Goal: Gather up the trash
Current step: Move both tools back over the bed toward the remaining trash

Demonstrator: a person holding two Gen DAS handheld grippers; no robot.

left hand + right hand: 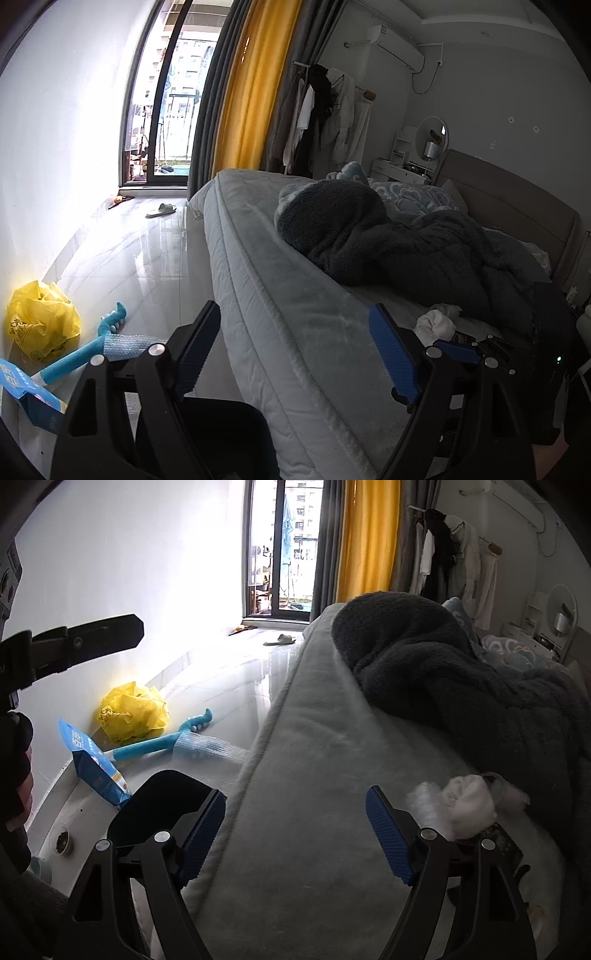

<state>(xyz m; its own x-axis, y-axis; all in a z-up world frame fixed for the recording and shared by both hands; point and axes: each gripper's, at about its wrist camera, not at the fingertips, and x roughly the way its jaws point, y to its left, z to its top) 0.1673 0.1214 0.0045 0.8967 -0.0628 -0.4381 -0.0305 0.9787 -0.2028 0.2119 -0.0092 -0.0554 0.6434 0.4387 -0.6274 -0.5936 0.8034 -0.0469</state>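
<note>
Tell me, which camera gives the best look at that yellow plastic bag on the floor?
The right wrist view: the yellow plastic bag lies whole and unobstructed by the wall. In the left wrist view it sits near the picture's edge, more distorted.

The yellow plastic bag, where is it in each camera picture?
Left wrist view: the yellow plastic bag lies crumpled on the floor against the white wall, far left, low in the picture.
Right wrist view: the same bag sits left of centre, at mid height, against that wall.
Shared landmark: the blue long-handled tool lies on the floor right beside it.
</note>
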